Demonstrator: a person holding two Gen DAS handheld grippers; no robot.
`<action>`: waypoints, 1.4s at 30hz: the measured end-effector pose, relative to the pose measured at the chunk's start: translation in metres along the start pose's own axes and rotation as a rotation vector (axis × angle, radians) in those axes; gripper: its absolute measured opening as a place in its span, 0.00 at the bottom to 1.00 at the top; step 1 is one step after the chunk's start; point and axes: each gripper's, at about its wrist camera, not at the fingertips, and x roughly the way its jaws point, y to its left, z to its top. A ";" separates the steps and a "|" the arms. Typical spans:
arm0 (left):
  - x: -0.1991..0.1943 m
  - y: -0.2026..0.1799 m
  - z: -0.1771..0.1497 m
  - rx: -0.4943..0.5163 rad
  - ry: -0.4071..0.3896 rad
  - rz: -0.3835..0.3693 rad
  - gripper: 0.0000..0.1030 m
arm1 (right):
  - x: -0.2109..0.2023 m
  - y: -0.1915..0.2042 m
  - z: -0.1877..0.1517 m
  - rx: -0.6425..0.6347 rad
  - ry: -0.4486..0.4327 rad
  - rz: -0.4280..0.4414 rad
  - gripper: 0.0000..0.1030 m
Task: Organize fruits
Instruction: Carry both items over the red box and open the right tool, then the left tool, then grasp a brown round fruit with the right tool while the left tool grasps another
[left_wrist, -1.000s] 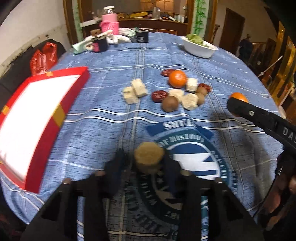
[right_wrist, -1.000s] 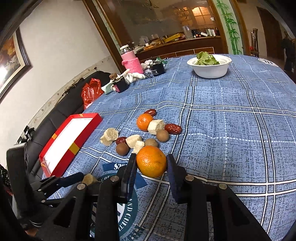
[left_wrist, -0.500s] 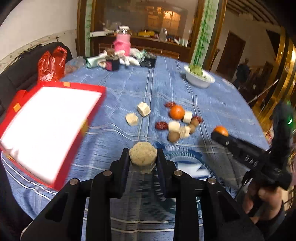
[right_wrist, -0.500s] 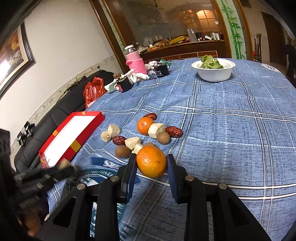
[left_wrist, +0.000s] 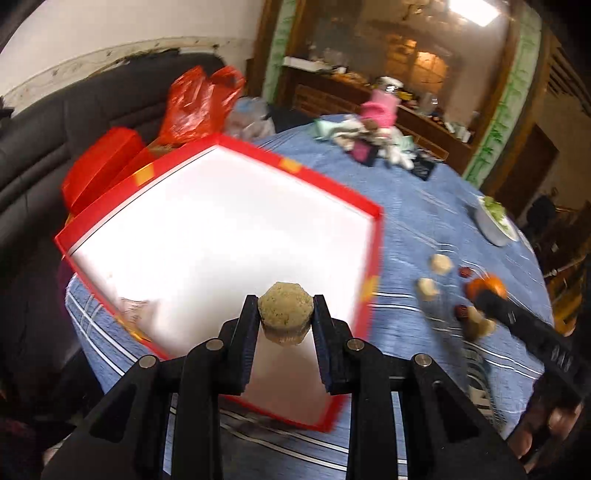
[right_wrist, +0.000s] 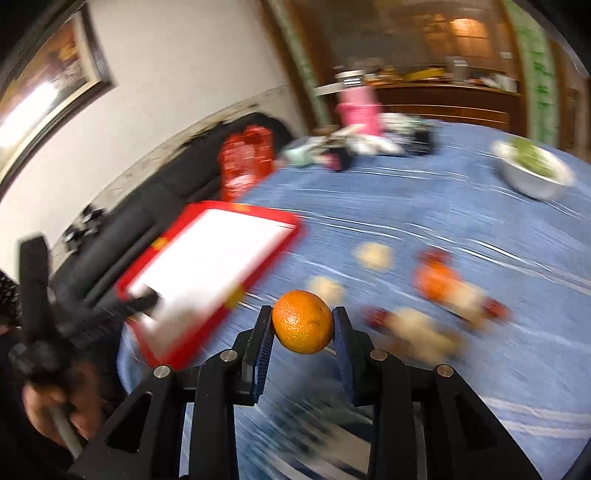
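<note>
Both my grippers have swung toward the red tray (left_wrist: 373, 236): left gripper (left_wrist: 285, 325) pinches a beige cake (left_wrist: 285, 314), right gripper (right_wrist: 302, 325) an orange (right_wrist: 302, 321); loose snacks (right_wrist: 373, 254) lie beside.

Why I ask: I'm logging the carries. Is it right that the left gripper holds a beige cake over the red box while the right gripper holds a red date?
Not quite. The right gripper is shut on an orange, not a red date, as the right wrist view shows. The rest stands: the left gripper holds the beige cake over the red box.
</note>
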 end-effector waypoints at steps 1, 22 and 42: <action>0.003 0.006 0.000 0.003 0.005 0.017 0.25 | 0.018 0.014 0.010 -0.007 0.016 0.033 0.31; 0.020 -0.050 -0.030 0.102 0.114 -0.051 0.25 | 0.115 0.050 0.016 -0.106 0.257 -0.093 0.33; -0.009 -0.143 -0.039 0.257 -0.025 -0.219 0.76 | -0.043 -0.085 -0.034 0.153 0.012 -0.175 0.78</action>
